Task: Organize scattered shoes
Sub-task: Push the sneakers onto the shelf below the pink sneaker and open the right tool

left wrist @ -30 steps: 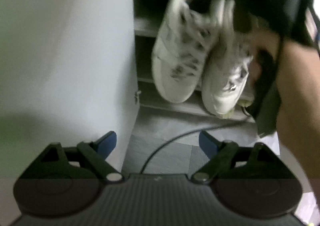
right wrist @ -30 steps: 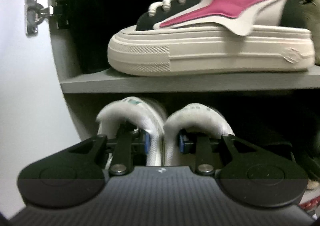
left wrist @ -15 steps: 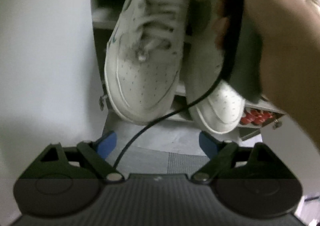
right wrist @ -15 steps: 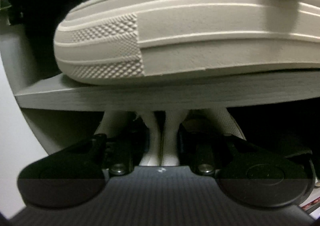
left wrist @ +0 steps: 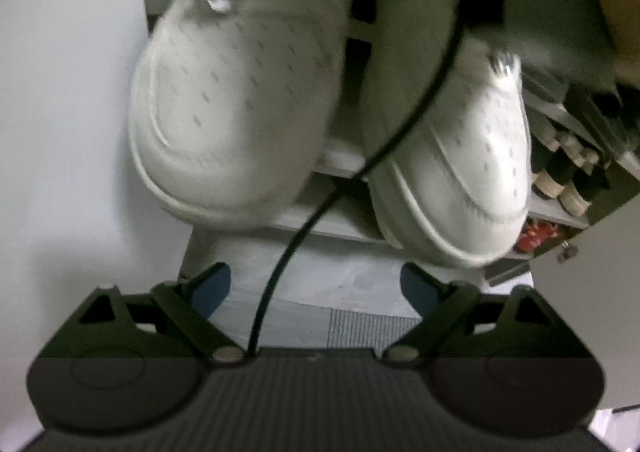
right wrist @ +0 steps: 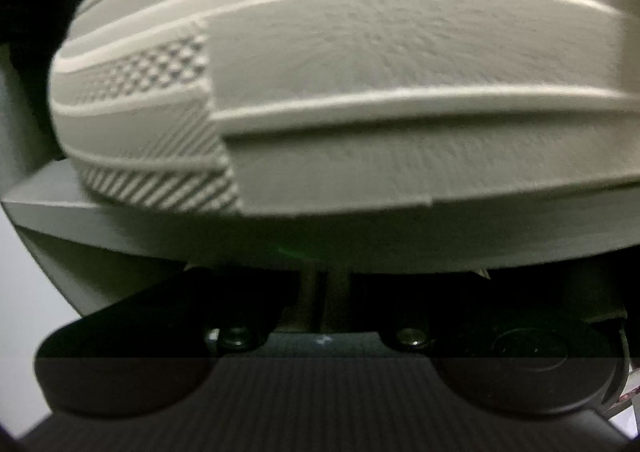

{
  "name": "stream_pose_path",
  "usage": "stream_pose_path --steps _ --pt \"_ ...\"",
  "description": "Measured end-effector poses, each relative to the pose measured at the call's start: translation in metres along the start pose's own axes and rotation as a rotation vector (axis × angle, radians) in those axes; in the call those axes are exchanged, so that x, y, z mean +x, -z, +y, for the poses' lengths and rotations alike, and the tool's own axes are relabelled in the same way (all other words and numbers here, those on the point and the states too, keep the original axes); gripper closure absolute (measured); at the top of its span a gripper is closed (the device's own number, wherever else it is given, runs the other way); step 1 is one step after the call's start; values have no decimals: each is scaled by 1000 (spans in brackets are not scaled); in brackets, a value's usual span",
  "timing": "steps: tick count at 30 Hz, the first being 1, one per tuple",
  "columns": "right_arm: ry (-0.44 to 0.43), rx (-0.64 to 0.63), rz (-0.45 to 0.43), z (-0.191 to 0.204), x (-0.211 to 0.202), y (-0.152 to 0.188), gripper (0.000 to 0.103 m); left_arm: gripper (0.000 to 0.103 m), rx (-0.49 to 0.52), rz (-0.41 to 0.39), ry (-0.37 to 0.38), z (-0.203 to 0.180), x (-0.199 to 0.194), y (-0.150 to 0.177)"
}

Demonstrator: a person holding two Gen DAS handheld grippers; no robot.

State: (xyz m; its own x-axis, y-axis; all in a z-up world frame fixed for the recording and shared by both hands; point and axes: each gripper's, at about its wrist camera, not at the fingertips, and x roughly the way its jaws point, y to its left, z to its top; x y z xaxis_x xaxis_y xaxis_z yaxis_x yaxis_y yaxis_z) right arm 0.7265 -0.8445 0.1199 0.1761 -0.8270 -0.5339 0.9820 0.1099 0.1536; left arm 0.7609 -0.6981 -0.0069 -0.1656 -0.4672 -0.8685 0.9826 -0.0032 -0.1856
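Two white perforated sneakers hang toes-down in the left wrist view, one at the left [left wrist: 240,92] and one at the right [left wrist: 460,156], in front of a grey shoe cabinet [left wrist: 320,226]. My left gripper [left wrist: 316,284] is open and empty below them. In the right wrist view my right gripper [right wrist: 324,304] is shut on the two heel collars [right wrist: 320,300] of the white sneakers, just under a grey shelf edge [right wrist: 360,236]. A thick cream platform sole [right wrist: 360,72] of a sneaker on that shelf fills the view.
A black cable [left wrist: 288,260] runs from the left gripper up across the sneakers. Black shoes with pale soles [left wrist: 568,180] and something red [left wrist: 532,236] sit on cabinet shelves at the right. A white door panel [left wrist: 60,132] stands at the left.
The white sneakers have come much closer to the left camera and lower in its view. The right gripper has moved closer to the shelf, so the platform sole looms larger.
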Motion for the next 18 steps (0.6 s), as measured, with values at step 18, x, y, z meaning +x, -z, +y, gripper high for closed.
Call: stream_pose_path --steps 18 --pt "5 -8 13 20 6 -2 64 19 154 -77 -82 -37 11 17"
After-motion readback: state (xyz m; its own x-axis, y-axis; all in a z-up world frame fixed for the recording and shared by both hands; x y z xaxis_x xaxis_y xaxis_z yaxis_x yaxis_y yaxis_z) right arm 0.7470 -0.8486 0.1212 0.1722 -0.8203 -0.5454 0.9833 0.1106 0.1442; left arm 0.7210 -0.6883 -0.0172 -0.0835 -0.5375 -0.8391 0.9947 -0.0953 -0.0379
